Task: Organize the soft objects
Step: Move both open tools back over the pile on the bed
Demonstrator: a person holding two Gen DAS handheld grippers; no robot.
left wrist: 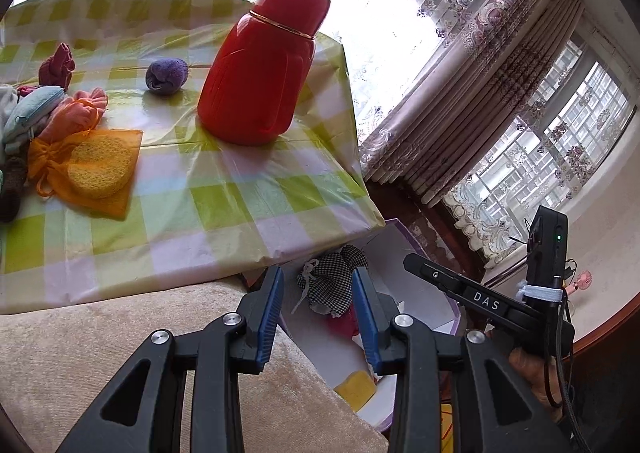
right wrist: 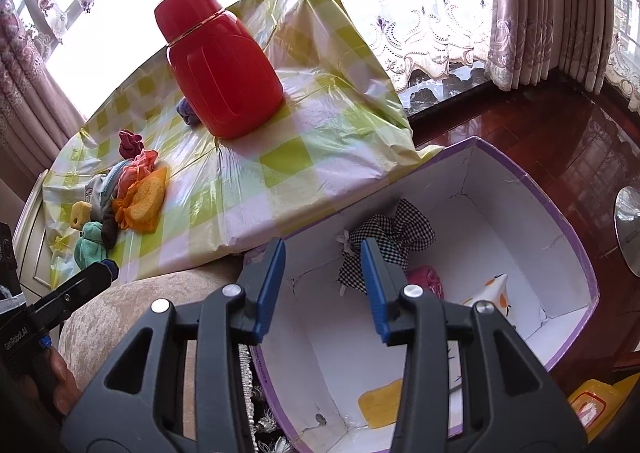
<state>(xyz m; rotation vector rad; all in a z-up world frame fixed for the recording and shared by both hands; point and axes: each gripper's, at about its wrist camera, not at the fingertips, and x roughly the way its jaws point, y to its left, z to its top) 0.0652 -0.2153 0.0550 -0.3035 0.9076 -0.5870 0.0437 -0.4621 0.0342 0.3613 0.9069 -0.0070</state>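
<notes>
A white box with a purple rim (right wrist: 568,237) stands on the floor beside the table. In it lie a black-and-white checked pouch (right wrist: 394,231), a pink soft item (right wrist: 426,279), a yellow sponge (right wrist: 380,399) and a white piece with orange patches (right wrist: 490,295). My right gripper (right wrist: 322,253) hangs open over the box with nothing between its pads; the pouch lies beyond its right finger. My left gripper (left wrist: 317,279) is open and empty over the sofa arm and the box edge. Soft things are piled on the table: an orange mesh bag holding a yellow sponge (left wrist: 100,169), a purple sock ball (left wrist: 166,75), and pink (left wrist: 76,113) and maroon (left wrist: 58,67) cloths.
A tall red thermos (left wrist: 260,69) stands near the table's corner on a checked plastic tablecloth (left wrist: 224,205). A beige sofa arm (left wrist: 120,333) lies under the left gripper. Curtains and windows fill the background, with dark wooden floor (right wrist: 520,125) around the box.
</notes>
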